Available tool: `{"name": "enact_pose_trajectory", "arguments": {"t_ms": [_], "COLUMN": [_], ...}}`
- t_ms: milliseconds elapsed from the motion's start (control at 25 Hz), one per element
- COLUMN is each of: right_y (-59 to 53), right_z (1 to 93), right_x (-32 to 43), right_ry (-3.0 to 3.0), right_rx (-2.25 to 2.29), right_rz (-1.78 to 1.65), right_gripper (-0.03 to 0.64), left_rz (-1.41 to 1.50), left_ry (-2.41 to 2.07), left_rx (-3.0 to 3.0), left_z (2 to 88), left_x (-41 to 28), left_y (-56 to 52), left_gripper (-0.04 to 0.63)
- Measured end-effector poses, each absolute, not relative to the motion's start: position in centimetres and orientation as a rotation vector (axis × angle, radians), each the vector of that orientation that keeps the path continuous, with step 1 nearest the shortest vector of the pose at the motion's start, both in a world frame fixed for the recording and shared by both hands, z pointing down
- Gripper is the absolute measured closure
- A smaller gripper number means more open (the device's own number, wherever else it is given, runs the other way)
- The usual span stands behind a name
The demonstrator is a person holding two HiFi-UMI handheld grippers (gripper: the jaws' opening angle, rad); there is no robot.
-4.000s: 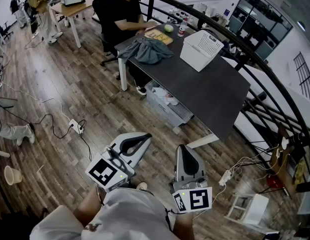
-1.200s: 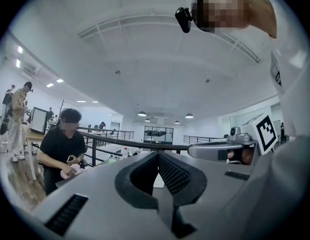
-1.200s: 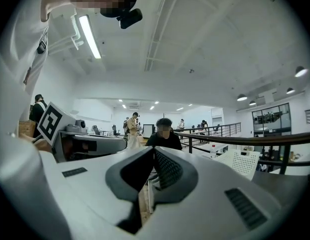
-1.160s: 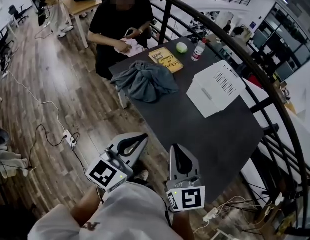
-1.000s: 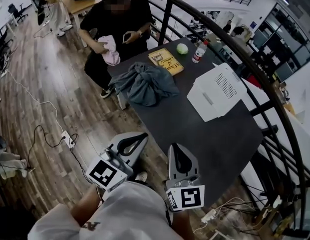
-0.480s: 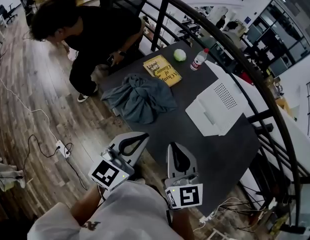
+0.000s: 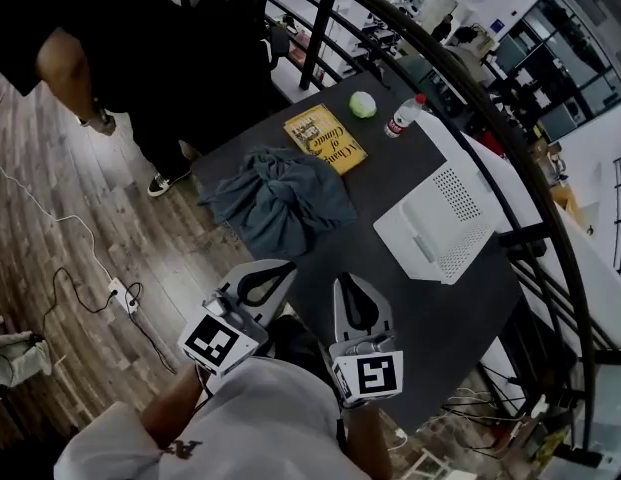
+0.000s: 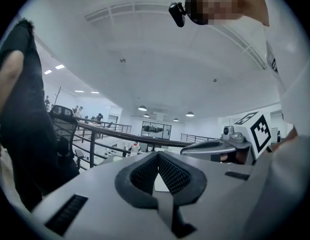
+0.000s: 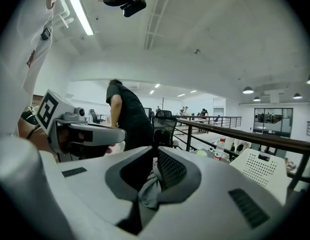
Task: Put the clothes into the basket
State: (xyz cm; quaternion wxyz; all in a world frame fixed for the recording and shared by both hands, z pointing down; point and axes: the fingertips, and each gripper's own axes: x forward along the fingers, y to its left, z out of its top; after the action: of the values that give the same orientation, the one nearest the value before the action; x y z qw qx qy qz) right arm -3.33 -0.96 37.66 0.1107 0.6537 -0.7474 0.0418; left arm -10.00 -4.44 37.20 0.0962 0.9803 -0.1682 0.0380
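My left claw [image 7: 288, 266] and right claw [image 7: 342, 281] are both closed, empty. Grey clothes heap [image 7: 280, 200] lies ahead of them; white basket [image 7: 435, 226] ahead, rightward.

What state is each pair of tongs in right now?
Left tongs: closed, holding nothing.
Right tongs: closed, holding nothing.

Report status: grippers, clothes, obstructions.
Left gripper and right gripper shut, empty, short of the clothes. Clothes heaped on table, outside basket. Person standing by table's far corner.
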Motion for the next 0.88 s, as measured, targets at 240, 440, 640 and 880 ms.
{"name": "enact_pose_trajectory", "arguments": {"t_ms": [240,440,640,880], "right_y": [-4.5,-7.0,-8.9,-11.2], "right_z": [40.5,43.6,47.1,50.4], "right_x": [-2.1,-1.3,-1.1,-1.1], "right_ry": [-2.227,-2.240,-2.239,-2.217], "right_rx": [1.811,1.693,1.602,1.510], "right_rz": [0.137,0.199,0.256,0.274], "right_gripper": [0.594,0.545,0.488,0.442], "left_rz": [0.143,0.168,0.214,0.255], "left_ry": [-0.592,-0.645,-0.677,-0.691], "left_rx": [2.905,2.876,2.854,2.828], "left_z": [38.6,39.7,41.7,43.6], "left_x": [-9.2,-8.4,-7.7,-7.3], "left_y": [-7.2,-8.9,-10.1,-11.4], "left_gripper": [0.591,0.591,0.591,0.591]}}
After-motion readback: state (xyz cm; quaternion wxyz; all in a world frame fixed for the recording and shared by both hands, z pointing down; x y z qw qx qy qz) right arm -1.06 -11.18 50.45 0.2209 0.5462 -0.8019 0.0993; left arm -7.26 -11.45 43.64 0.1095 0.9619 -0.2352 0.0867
